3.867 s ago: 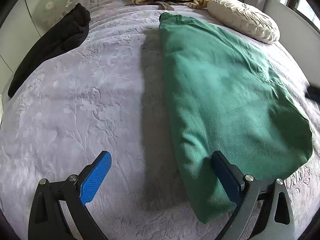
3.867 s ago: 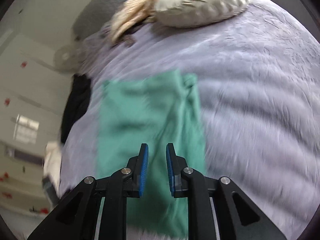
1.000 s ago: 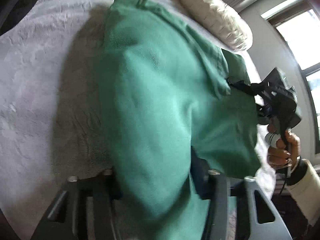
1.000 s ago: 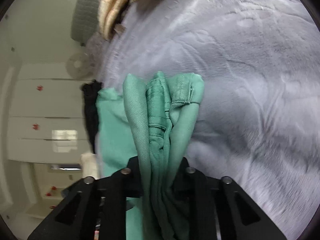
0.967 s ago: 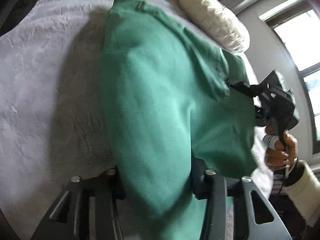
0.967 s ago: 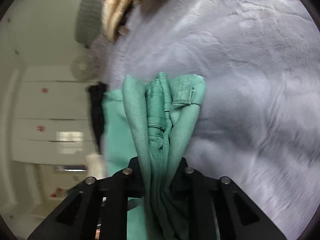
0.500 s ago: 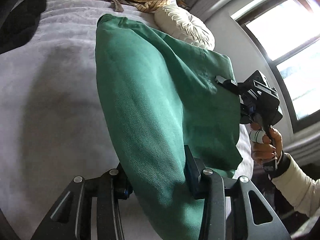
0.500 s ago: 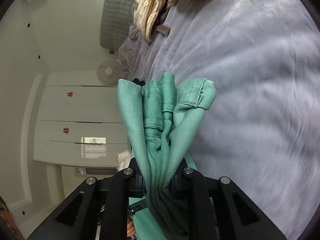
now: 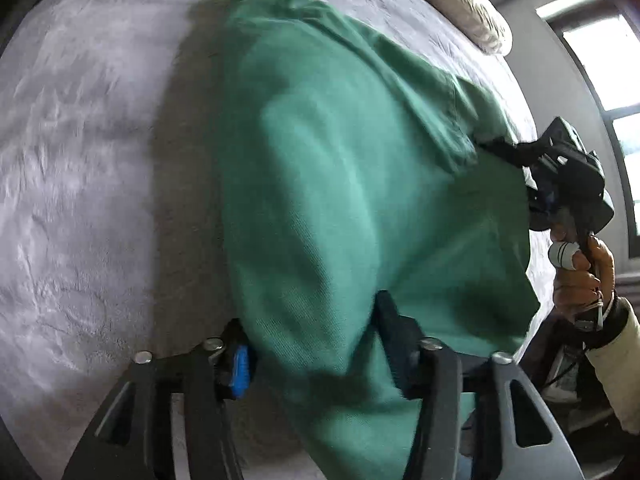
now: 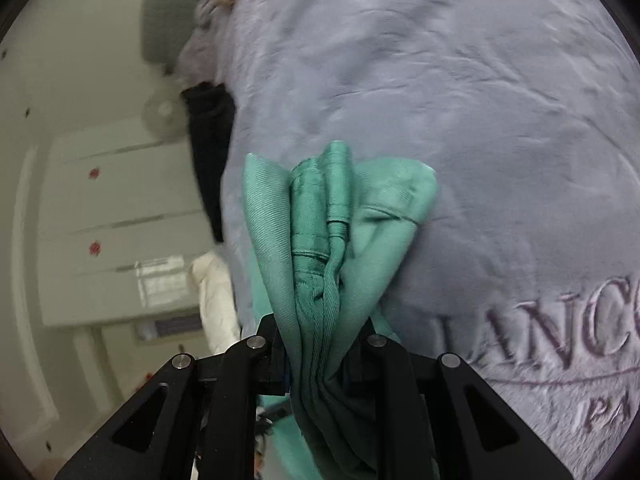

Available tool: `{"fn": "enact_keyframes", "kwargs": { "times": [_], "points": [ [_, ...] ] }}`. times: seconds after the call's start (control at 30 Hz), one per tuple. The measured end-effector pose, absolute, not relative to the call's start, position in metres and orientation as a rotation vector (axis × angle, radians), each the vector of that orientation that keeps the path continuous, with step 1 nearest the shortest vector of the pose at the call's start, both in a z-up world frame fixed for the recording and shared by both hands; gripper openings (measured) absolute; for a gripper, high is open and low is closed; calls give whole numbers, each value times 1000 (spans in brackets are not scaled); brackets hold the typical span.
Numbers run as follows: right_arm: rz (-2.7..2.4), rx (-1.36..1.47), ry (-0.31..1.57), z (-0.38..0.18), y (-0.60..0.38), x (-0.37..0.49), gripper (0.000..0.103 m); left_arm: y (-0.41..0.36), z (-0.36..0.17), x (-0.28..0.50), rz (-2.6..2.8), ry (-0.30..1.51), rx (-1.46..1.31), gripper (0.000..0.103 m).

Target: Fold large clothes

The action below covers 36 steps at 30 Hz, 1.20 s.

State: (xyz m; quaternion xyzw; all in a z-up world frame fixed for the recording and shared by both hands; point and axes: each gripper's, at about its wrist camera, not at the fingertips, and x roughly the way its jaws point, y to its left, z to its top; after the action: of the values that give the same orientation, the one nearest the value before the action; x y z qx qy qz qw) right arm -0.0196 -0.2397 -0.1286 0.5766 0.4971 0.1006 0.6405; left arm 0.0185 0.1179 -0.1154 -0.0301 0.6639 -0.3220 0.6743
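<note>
While both views are partly blurred, the surroundings can be read as follows. A grey plush bedspread (image 9: 80, 168) covers the bed; in the right wrist view it carries stitched lettering (image 10: 560, 336) near the lower right. A cream quilted pillow (image 9: 464, 4) lies at the far edge of the bed, well apart from the garment. A black garment (image 10: 210, 152) lies along the left edge of the bed in the right wrist view, with a white wardrobe (image 10: 112, 216) and a round fan (image 10: 160, 110) beyond it. A bright window (image 9: 608, 60) stands at the right of the left wrist view.

The green garment (image 9: 340, 184) is a ribbed, heavy fabric. It lies lengthwise on the bedspread, its far end resting flat and its near end raised off the bed, casting a shadow to its left. No other item rests on it.

The left gripper (image 9: 312, 344) has its jaws clamped on the near left edge of the green garment, with fabric bulging between them. The right gripper (image 10: 320, 356), held by the right hand (image 9: 580, 276), has its jaws clamped on a bunched corner with several folded layers and a thick seam standing up between them
</note>
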Motion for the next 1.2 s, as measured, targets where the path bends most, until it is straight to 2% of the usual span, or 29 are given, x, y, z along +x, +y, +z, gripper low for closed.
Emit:
{"fn": "enact_keyframes", "kwargs": {
  "times": [0.03,0.1,0.27,0.33,0.37,0.4,0.57,0.6,0.7,0.77,0.87,1.03,1.2],
  "points": [
    [196,1289,1162,-127,-243,-17,31,120,-112,19,-737,1493,-66,57],
    [123,1138,1242,-114,-243,-16,66,124,-101,22,-769,1476,-24,57],
    [41,830,1220,-62,-241,-23,66,139,-57,45,-755,1330,-27,57],
    [45,788,1217,-57,-239,-14,57,131,-56,69,-706,1290,-39,57],
    [57,773,1229,-59,-236,-8,28,127,-62,80,-679,1286,-38,57],
    [62,750,1244,-61,-233,-3,9,130,-71,85,-666,1286,-40,57],
    [-23,564,1305,-88,-229,6,9,90,-112,85,-625,1291,54,57],
    [-28,590,1313,-98,-234,3,10,89,-112,85,-623,1288,58,57],
    [-8,703,1293,-114,-250,-7,9,80,-113,83,-577,1277,84,66],
    [-7,793,1280,-113,-261,-15,10,83,-109,81,-570,1282,104,66],
    [-49,863,1279,-103,-272,-28,11,93,-92,65,-578,1275,153,66],
    [-117,710,1298,-67,-257,-50,11,110,-70,8,-669,1287,219,66],
    [-83,636,1284,-29,-235,-85,11,113,-94,-34,-680,1343,307,68]
  ]
}}
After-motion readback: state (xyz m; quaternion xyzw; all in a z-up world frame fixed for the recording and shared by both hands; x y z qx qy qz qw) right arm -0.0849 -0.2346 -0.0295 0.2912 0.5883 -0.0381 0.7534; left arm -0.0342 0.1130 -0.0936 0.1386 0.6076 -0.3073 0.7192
